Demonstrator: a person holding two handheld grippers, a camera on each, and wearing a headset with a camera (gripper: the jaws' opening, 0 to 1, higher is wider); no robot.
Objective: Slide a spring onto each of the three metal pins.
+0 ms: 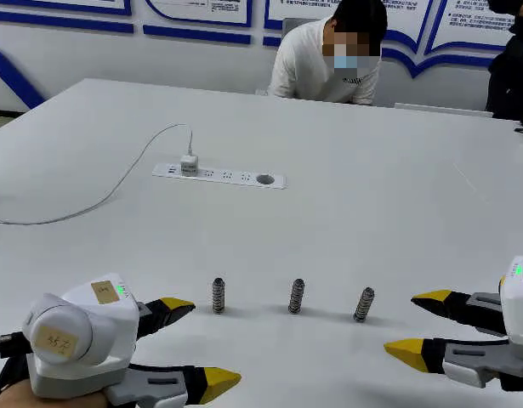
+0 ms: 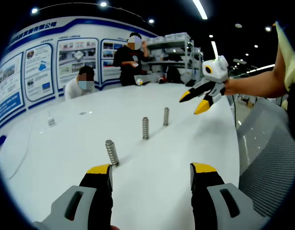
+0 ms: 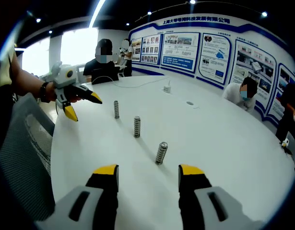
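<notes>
My left gripper point(image 1: 208, 340) and my right gripper point(image 1: 406, 323) hover low over the white table point(image 1: 397, 187), each pair of jaws spread wide and gripping nothing; the left gripper's body hides most of my hand at the bottom edge of the head view, and the right gripper's body is cut off by the side edge.

Three springs stand in a row between the two pairs of jaws, touching neither; the first spring point(image 2: 111, 152) rises just beyond the tip of my left gripper's left jaw; the middle spring point(image 1: 296, 296) stands about midway between the two grippers; the third spring point(image 3: 161, 153) stands ahead of my right gripper, in line with the gap between its jaws, and leans a little.

The coils hide nearly all of each pin; a bright metal pin tip point(image 3: 162, 144) shows at the top of the third spring; how the pins meet the table is too small to make out.

Well beyond the jaws lies a power strip point(image 1: 235, 177) with a white charger point(image 1: 189, 164) plugged in; its cable point(image 1: 116, 183) runs off the view's edge; past it a seated person point(image 1: 325, 64) faces me; a second person point(image 1: 509, 59) is cut off at the frame's corner.
</notes>
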